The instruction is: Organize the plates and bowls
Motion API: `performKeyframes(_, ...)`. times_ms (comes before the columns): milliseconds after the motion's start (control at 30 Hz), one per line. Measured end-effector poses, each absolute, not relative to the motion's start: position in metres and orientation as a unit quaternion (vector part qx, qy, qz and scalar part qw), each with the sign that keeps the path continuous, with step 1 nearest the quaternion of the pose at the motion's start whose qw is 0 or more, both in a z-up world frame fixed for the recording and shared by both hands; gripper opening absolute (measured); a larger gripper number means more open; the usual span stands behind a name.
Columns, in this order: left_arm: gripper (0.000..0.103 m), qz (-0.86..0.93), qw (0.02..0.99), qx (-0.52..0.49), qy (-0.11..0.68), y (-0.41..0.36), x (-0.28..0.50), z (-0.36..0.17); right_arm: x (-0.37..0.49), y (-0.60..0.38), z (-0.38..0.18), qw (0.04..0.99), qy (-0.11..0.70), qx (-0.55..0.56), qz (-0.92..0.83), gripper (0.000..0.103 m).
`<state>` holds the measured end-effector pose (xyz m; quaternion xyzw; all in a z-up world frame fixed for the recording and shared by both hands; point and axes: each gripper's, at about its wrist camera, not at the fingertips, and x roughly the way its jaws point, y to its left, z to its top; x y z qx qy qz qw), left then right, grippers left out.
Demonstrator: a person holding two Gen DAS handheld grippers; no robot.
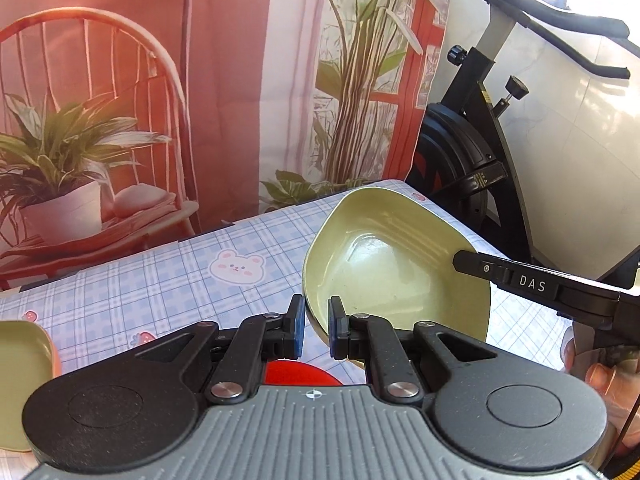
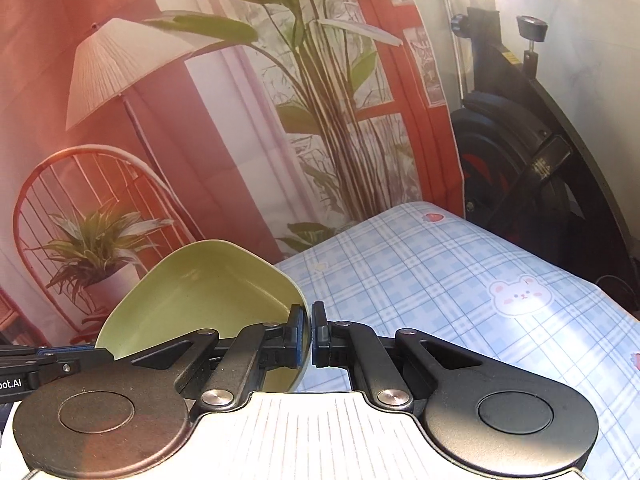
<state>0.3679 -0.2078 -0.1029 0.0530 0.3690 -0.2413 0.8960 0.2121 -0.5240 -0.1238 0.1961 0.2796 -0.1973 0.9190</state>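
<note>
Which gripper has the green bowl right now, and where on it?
The right gripper holds the green bowl by its rim, fingers pinching the wall. The left gripper is open at the bowl's near edge, gripping nothing.

Left tool (image 1: pixel 316 326): matte black linkage arms with silver pivot screws, blue pads on the fingers (image 1: pixel 297 322), two round black discs on a ribbed grey housing with a small crosshair mark. Right tool (image 2: pixel 311 330): same black arms, silver screws and blue pads, on a pale ribbed housing washed out by glare; seen from the left camera, white "DAS" lettering on one black finger. Bare-skinned fingertips of the right hand (image 1: pixel 592 364) at its grip.
</note>
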Motion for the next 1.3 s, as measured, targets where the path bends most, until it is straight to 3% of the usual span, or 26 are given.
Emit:
performKeyframes(500,0.014,-0.194,0.919,-0.025,0.343,-0.052,0.332,-0.073,0.296,-0.382,-0.098,0.929,0.330,0.130,-0.103,0.004)
performKeyframes(933,0.015,-0.091,0.932,-0.094,0.337,0.082,0.343,-0.082,0.426,-0.251,-0.136,0.918,0.391,0.057,-0.008,0.006)
performKeyframes(1300,0.017,-0.079,0.920,-0.148,0.354,0.126,0.352,-0.123,0.479,-0.204,-0.178,0.905,0.424,-0.033,0.017,0.009)
